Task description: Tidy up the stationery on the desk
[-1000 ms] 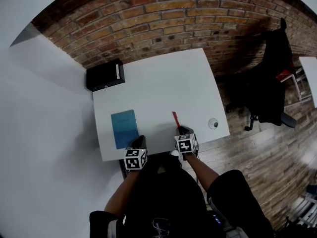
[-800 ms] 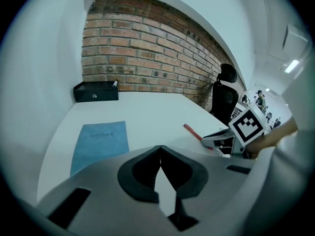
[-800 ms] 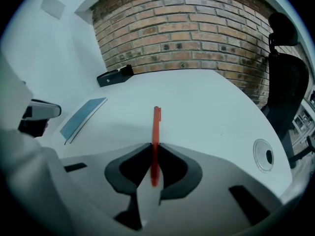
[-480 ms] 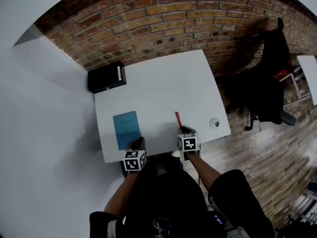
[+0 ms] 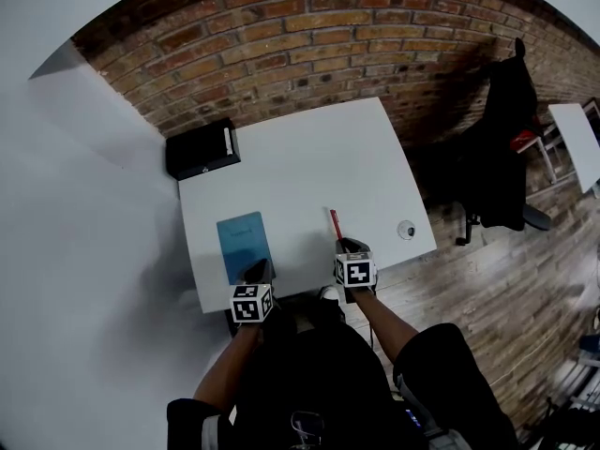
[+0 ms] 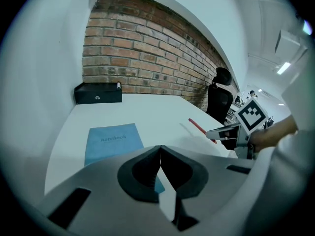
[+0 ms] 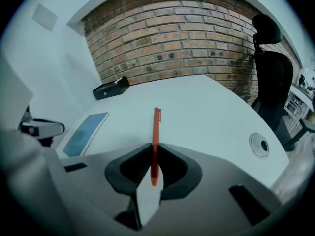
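Red pen and blue notebook on a white desk.
Right gripper pinches the pen's near end; left gripper, pressed together and empty, sits by the notebook.

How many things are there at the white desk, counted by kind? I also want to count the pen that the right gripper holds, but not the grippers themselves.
Blue notebook: 1
Red pen: 1
Black box: 1
Total: 3
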Tool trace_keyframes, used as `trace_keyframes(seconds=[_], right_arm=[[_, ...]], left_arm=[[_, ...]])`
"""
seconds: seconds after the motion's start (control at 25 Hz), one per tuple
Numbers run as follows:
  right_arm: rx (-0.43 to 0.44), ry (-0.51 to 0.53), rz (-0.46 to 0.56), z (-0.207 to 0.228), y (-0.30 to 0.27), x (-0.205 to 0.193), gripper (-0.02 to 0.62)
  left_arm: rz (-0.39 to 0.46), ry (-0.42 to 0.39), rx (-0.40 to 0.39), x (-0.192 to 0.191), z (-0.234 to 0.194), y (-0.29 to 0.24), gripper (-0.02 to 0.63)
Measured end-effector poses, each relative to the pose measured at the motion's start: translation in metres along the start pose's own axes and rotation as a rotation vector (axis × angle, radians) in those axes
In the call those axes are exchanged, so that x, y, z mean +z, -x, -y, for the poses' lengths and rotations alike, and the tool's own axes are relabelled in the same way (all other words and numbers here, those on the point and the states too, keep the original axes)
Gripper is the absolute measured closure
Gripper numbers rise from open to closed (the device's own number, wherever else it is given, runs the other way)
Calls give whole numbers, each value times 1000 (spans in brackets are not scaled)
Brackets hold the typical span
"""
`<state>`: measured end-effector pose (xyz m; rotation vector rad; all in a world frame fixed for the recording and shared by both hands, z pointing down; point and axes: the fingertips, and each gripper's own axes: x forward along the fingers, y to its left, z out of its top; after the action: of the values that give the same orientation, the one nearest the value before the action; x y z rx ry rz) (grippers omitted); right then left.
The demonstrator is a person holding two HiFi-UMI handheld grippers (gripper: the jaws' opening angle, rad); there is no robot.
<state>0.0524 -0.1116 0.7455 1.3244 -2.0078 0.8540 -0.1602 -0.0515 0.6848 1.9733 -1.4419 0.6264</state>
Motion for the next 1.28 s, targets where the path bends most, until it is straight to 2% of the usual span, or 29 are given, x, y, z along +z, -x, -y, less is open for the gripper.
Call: trace_keyframes(seconds=[0.4, 0.68, 1.28], right_arm=[[-20, -49, -1, -38, -1, 4, 534], [-5, -30, -17, -71, -11, 6, 534], [75, -69, -84, -158, -42, -5, 532]], left_arm=[[14, 14, -28, -4, -31, 11, 591], [22, 44, -20, -8, -60, 19, 591], [4, 81, 2, -29, -119, 41, 591]])
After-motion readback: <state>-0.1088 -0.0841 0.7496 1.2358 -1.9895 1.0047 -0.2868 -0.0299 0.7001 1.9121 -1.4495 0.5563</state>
